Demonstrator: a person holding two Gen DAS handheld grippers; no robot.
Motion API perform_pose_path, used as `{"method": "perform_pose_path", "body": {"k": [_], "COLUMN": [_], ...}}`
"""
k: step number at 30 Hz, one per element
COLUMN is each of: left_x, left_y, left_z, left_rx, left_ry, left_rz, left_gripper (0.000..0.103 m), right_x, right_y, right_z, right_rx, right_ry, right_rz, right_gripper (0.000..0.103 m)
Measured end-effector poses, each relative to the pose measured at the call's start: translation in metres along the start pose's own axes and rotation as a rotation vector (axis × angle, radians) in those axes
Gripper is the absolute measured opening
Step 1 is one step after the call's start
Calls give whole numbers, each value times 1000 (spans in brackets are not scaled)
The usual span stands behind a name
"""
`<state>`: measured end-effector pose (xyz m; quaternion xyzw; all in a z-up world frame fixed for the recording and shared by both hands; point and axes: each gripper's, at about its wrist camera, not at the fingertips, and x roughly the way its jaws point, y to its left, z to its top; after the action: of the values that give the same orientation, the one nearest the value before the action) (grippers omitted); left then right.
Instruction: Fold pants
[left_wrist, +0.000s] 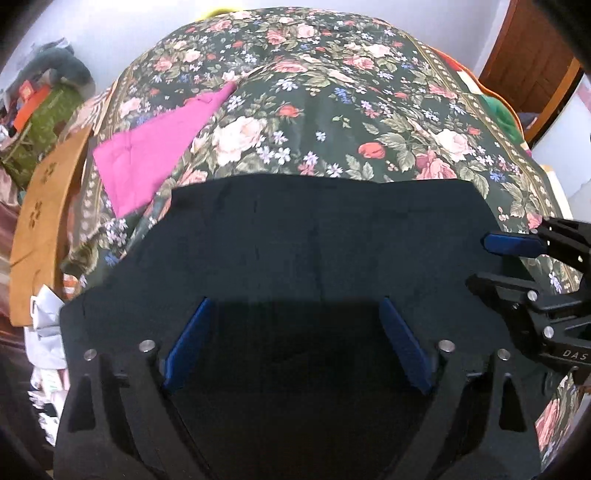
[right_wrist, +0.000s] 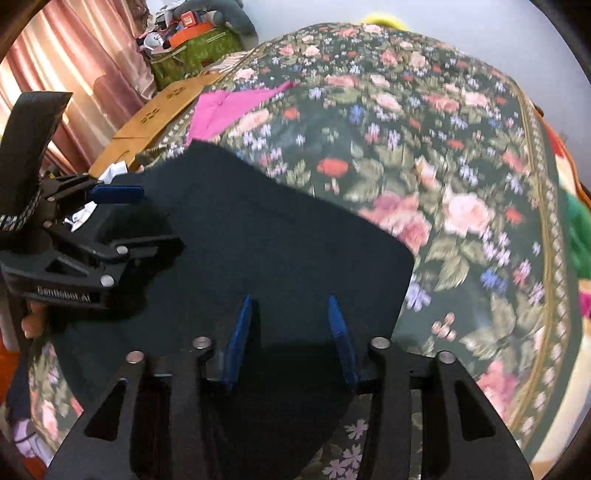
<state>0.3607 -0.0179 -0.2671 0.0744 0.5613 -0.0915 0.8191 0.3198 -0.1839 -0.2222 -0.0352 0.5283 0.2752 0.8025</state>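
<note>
Both my grippers are over the pants (left_wrist: 314, 236), which lie flat and folded as a dark slab on the near part of the floral bedspread (left_wrist: 332, 110); nothing is lifted.

Left gripper (left_wrist: 295, 306): jaws spread wide, blue pads (left_wrist: 186, 347) well apart, nothing between them but the dark cloth below; I can't tell whether the tips touch it.

Right gripper (right_wrist: 290, 301): jaws parted too, though narrower; blue pads (right_wrist: 240, 339) over the near right portion of the pants, nothing clamped; contact with the cloth unclear as well.

From the left wrist view the right gripper comes in at the right edge, one blue pad (left_wrist: 513, 243) at the right edge of the pants; from the right wrist view the left gripper (right_wrist: 118, 218) sits at the left, over the pants' left side.

Pants' far edge runs roughly straight across the bed; right corner rounded in the right wrist view.

Beyond the pants on the left, a pink cloth (left_wrist: 155, 155) lies on the bedspread, apart from them; a brown cardboard piece (left_wrist: 44, 221) at the bed's left edge; pink curtain (right_wrist: 74, 74) far left.
</note>
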Motion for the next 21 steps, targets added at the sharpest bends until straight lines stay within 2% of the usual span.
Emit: {"method": "perform_pose_path", "body": {"k": [5, 10, 18, 21], "left_x": [-8, -20, -41, -51], "left_y": [8, 16, 27, 23], "left_z": [-14, -29, -53, -60], "left_rx": [10, -15, -72, -59], "left_ry": [-23, -55, -95, -125], "left_rz": [6, 38, 44, 74], "left_gripper": [99, 99, 99, 99], "right_x": [-13, -26, -49, -56], "right_y": [-5, -2, -1, 0], "right_z": [-16, -31, -55, -59], "right_rx": [27, 35, 76, 80], "right_ry": [-8, -23, -54, -65], "right_rz": [15, -13, -38, -64], "right_gripper": [50, 51, 52, 53]}}
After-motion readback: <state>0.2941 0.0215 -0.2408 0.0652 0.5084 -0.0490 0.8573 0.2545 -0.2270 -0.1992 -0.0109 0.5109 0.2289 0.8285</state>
